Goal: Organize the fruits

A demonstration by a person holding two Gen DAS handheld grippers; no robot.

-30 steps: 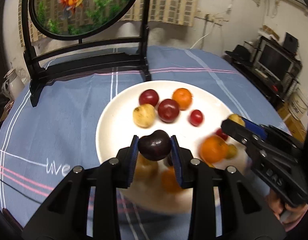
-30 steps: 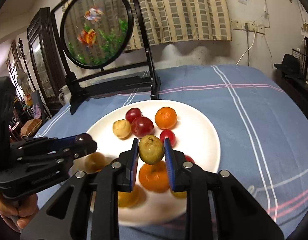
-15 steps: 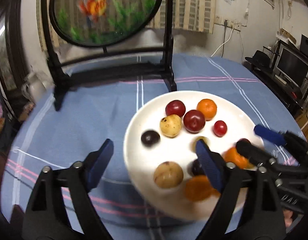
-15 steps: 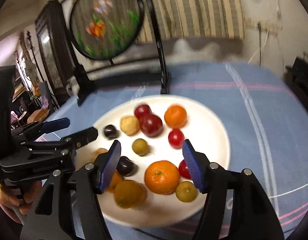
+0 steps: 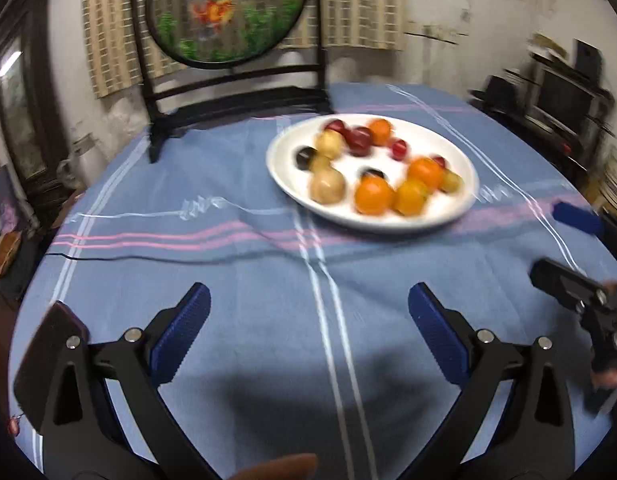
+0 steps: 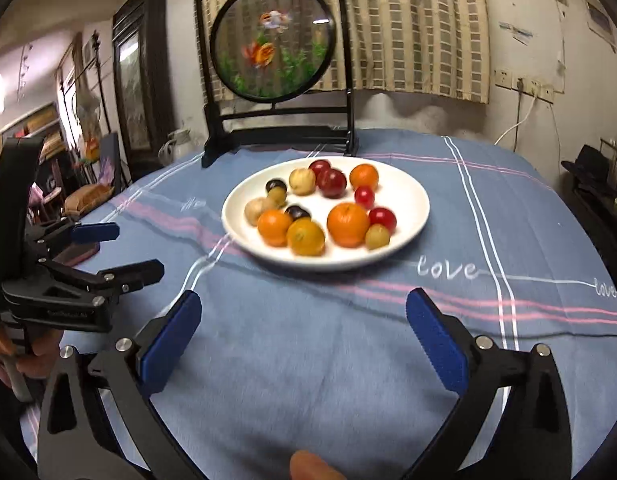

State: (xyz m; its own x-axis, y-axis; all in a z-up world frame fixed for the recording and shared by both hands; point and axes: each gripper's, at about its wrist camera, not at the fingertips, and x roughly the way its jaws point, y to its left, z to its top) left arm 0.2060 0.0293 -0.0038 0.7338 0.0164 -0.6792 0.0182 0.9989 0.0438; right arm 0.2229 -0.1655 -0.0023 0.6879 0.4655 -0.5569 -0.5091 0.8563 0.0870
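Note:
A white plate (image 6: 408, 224) on the blue tablecloth holds several fruits: oranges (image 6: 347, 225), red plums (image 6: 332, 183), dark plums (image 6: 275, 185), yellow-green fruits (image 6: 377, 236) and small red ones (image 6: 364, 196). It also shows in the left wrist view (image 5: 284, 172), blurred. My left gripper (image 5: 308, 330) is open and empty over bare cloth, well short of the plate; it shows in the right wrist view (image 6: 124, 252) at the left. My right gripper (image 6: 302, 334) is open and empty, also short of the plate; it shows in the left wrist view (image 5: 564, 246) at the right.
A round goldfish screen on a black stand (image 6: 272, 44) stands at the table's far edge behind the plate. A dark flat object (image 6: 78, 254) lies on the cloth by the left gripper. The table's edges drop off left and right, with furniture beyond.
Both grippers let go of their fruits onto the plate, opened wide, then pulled back from the plate toward the near side of the table.

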